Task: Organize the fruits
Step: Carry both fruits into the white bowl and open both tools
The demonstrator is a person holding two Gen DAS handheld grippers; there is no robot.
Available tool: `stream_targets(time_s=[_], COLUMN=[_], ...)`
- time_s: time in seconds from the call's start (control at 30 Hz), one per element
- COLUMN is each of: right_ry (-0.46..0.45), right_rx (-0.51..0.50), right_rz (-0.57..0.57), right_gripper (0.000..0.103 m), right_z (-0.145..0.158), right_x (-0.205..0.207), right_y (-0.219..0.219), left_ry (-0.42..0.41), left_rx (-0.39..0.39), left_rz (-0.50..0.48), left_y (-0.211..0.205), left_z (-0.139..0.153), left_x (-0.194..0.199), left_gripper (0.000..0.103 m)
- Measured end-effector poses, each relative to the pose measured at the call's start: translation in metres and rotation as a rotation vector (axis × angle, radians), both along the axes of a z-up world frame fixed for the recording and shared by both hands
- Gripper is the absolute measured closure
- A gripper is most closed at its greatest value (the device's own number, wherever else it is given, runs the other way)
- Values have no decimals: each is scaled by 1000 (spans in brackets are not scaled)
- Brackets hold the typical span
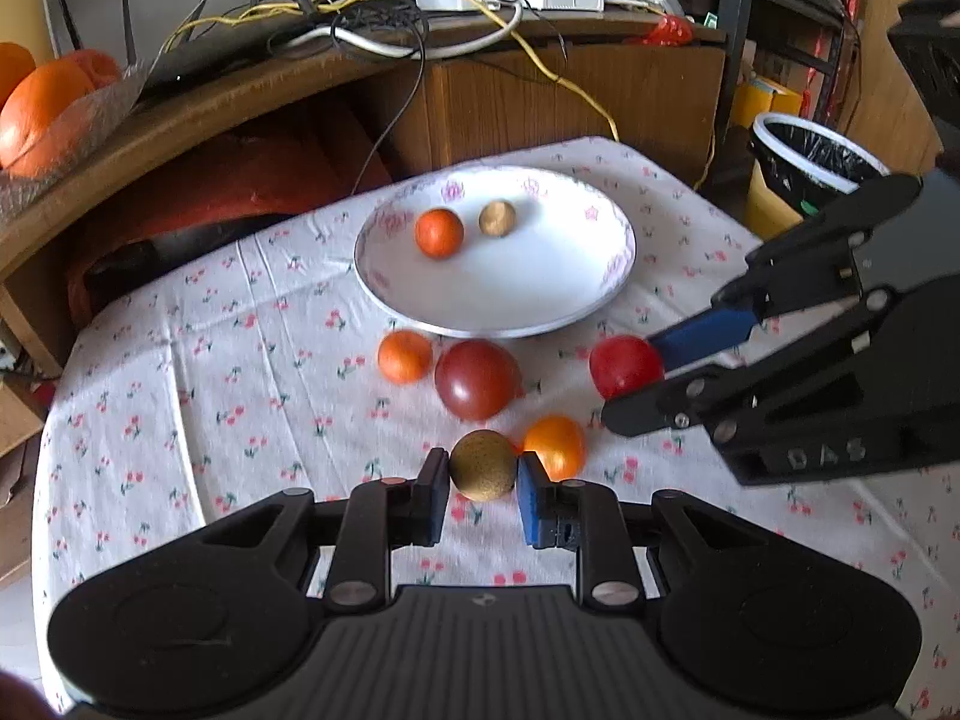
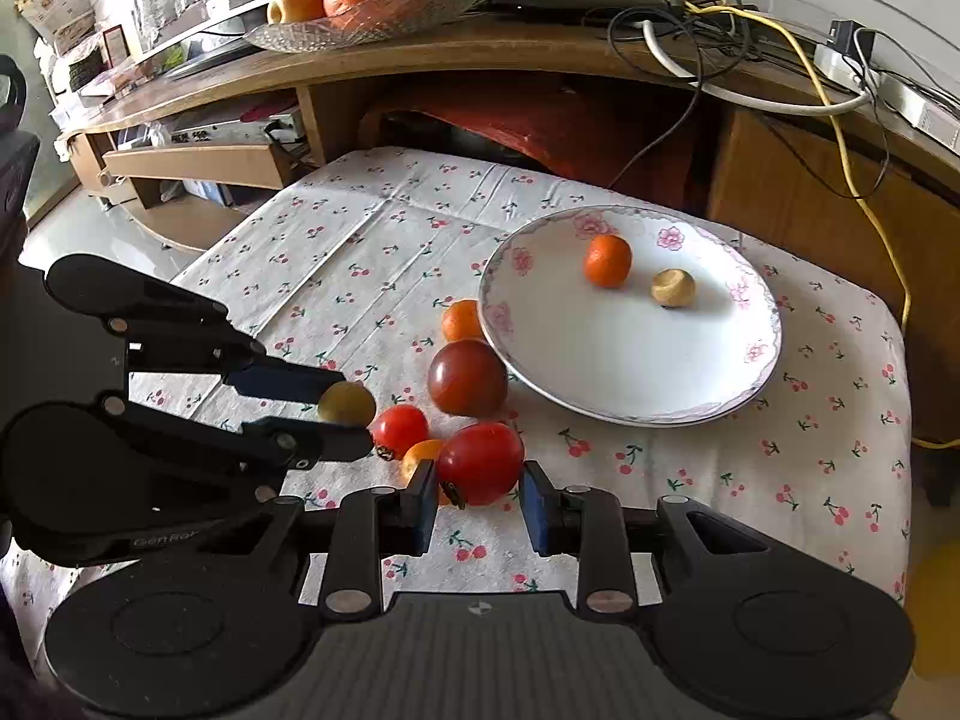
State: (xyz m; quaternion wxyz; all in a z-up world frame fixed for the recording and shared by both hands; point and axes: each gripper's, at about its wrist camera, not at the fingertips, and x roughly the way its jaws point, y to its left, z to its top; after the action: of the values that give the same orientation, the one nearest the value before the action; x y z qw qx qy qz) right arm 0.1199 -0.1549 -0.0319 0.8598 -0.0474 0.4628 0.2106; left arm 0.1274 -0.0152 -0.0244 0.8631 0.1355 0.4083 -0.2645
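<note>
You are looking at seven small fruits and one plate (image 2: 636,372) on the bench (image 2: 360,252), which is wearing a cherry-print cloth. Two fruits are sitting on the plate: one mandarin (image 2: 607,260) and one tan longan (image 2: 673,287), near each other but apart. Five are off the plate: a second mandarin (image 2: 461,319) touching the plate's rim, a dark tomato (image 2: 467,377) just beside it, a bright red tomato (image 2: 480,463), a smaller orange fruit (image 1: 555,445), and a brown-green round fruit (image 1: 483,465). In the right wrist view a further small red tomato (image 2: 399,431) is showing beside that cluster.

The plate is lying toward the far side of the bench, near the back edge. The cloth to the left of the fruit cluster is lying bare, and so is the near right part of the bench. A wooden desk is standing close behind the bench, carrying cables and a glass bowl of oranges (image 2: 366,12).

Your left gripper (image 1: 483,480) is holding its fingers partly open and pressing both pads against the brown-green round fruit. Your right gripper (image 2: 477,495) is holding its fingers wider, flanking the bright red tomato; the left pad is touching it, and a slim gap is showing at the right pad.
</note>
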Motion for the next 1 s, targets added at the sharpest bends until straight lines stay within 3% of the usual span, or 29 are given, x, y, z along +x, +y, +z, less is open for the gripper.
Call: stream_targets(time_s=[1.0], right_ry=[-28], right_rx=[37], right_rz=[-162], right_gripper=[78], right_z=[-9], right_x=[50], right_y=[-42], left_ry=[-41], left_rx=[0], left_rz=[45], left_y=[-49], left_z=[-5], left_x=[63], left_gripper=[71])
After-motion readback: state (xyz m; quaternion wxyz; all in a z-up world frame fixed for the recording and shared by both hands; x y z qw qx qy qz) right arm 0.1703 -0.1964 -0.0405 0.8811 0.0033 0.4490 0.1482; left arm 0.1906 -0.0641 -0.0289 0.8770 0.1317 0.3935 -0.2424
